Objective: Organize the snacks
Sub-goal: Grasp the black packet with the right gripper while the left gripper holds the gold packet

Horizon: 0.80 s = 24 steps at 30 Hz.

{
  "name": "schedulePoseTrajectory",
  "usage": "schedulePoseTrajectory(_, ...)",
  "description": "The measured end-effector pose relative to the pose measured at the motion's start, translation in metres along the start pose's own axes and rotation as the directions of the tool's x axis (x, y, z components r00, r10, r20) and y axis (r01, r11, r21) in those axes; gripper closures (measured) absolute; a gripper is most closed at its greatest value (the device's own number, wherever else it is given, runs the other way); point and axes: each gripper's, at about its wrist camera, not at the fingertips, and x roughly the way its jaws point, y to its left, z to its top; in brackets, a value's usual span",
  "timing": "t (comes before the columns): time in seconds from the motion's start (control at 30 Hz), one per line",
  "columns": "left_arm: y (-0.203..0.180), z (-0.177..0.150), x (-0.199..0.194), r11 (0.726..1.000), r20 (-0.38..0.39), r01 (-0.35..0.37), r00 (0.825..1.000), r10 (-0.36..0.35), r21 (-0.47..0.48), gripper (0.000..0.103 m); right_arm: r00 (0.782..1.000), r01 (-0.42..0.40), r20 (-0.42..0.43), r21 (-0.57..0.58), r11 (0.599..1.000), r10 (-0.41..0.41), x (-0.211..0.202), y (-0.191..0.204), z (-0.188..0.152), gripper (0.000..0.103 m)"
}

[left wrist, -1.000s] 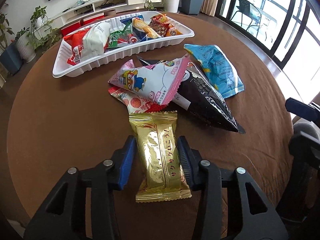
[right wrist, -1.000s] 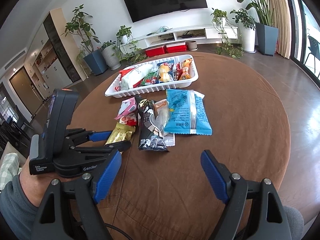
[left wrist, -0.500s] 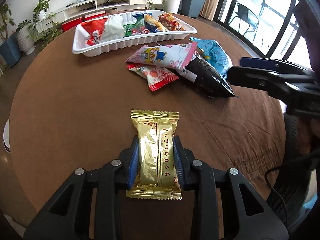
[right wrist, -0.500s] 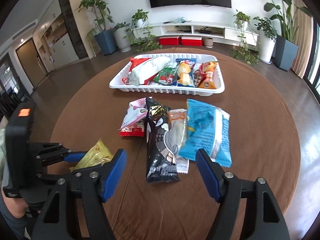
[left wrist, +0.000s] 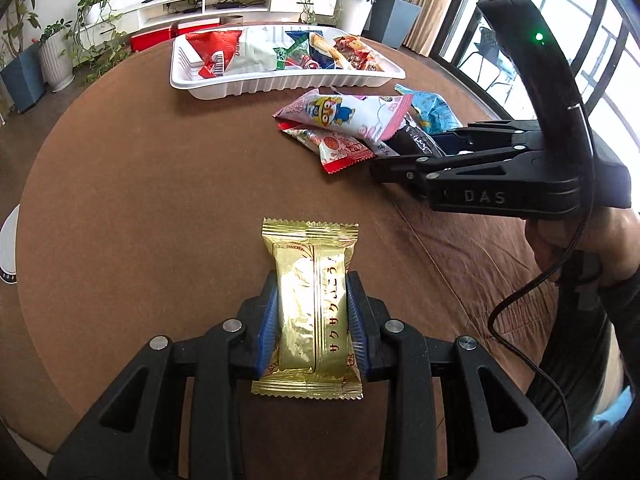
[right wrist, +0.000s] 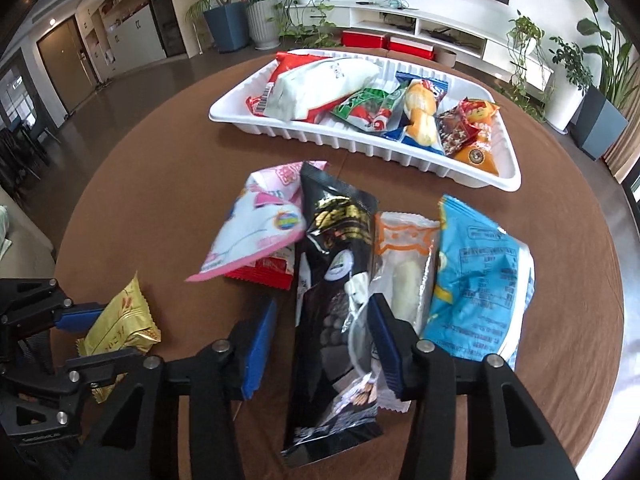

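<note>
My left gripper (left wrist: pixel 312 286) is shut on a gold snack packet (left wrist: pixel 310 264), which lies lengthwise between the pads above the brown tablecloth, apart from the pile. In the right wrist view the gold packet (right wrist: pixel 120 320) sits at the lower left. My right gripper (right wrist: pixel 322 308) straddles the near part of a long black snack packet (right wrist: pixel 336 240); its jaws are closing. The left pad stands clear of the packet and the right pad is at its edge. A white tray (right wrist: pixel 360 144) holding several snacks stands at the far side.
Around the black packet lie a pink packet (right wrist: pixel 260 232), a red one (right wrist: pixel 268 272) under it, a clear orange-printed one (right wrist: pixel 404 256) and a blue one (right wrist: pixel 480 280). The round table (left wrist: pixel 140 200) has bare cloth to the left. A person's hand (left wrist: pixel 580 240) holds the right gripper.
My left gripper closed on the gold packet and drew it back from the pile. My right gripper came in low over the black packet and its jaws narrowed.
</note>
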Motion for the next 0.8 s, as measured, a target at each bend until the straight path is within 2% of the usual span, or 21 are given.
schedulePoseTrajectory(0.17,0.001,-0.001,-0.001,1.000,0.005,0.005,1.000,-0.005,-0.002,0.074,1.000,0.016,-0.010,-0.019,1.000,-0.016,-0.002,0.001,-0.002,0.068)
schedulePoseTrajectory(0.57,0.000,0.002,0.001,1.000,0.004,0.002,1.000,-0.002,-0.003,0.074,0.997,-0.041,-0.060,0.015,0.999,0.042,-0.022,0.014,-0.030,0.069)
schedulePoseTrajectory(0.73,-0.002,0.002,0.002,1.000,0.004,-0.003,1.000,0.003,0.001,0.074,0.998,-0.004,-0.061,0.003,1.000,0.004,-0.024,0.020,-0.034,0.069)
schedulePoseTrajectory(0.8,-0.002,0.001,0.001,1.000,0.004,-0.005,1.000,0.005,0.001,0.074,0.997,0.052,-0.054,-0.014,0.999,-0.052,-0.023,0.023,-0.035,0.067)
